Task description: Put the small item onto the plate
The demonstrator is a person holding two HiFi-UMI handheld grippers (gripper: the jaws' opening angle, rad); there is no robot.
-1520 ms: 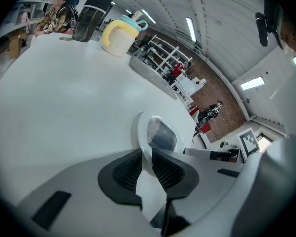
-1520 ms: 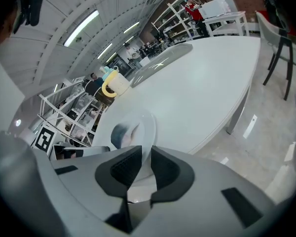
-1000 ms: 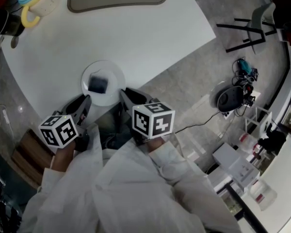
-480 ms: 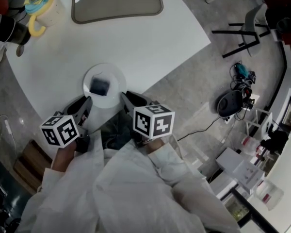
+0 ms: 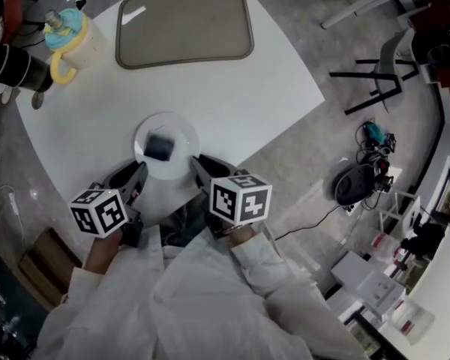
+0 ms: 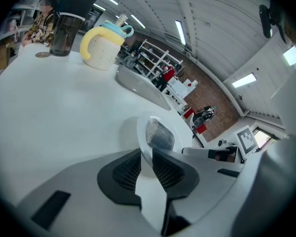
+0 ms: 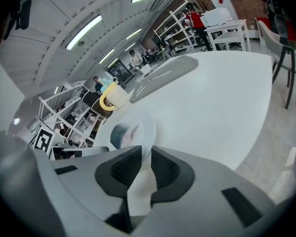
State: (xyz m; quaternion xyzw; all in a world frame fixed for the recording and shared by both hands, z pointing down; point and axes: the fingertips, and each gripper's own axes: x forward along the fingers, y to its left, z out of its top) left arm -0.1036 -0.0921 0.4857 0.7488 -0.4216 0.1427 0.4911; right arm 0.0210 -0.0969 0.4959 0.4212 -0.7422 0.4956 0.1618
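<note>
A white plate (image 5: 181, 135) sits near the front edge of the white table (image 5: 270, 88), with a small dark item (image 5: 160, 147) lying on it. My left gripper (image 5: 140, 172) is at the plate's left near rim and my right gripper (image 5: 196, 163) at its right near rim. In the left gripper view the plate's rim (image 6: 139, 130) runs in between the ribbed pads of the left gripper (image 6: 146, 162), with the item (image 6: 160, 135) just beyond. The right gripper view has the rim (image 7: 149, 125) entering the right gripper (image 7: 144, 164) likewise. Both grippers look shut on the rim.
A cream mug with a yellow handle and blue lid (image 5: 69, 36) and a dark cup (image 5: 13, 66) stand at the table's far left. A grey tray (image 5: 184, 25) lies at the back. A chair (image 5: 386, 62) and cables are on the floor to the right.
The head view has shifted, so more of the table's far side shows. Both grippers and the plate keep the same places relative to one another.
</note>
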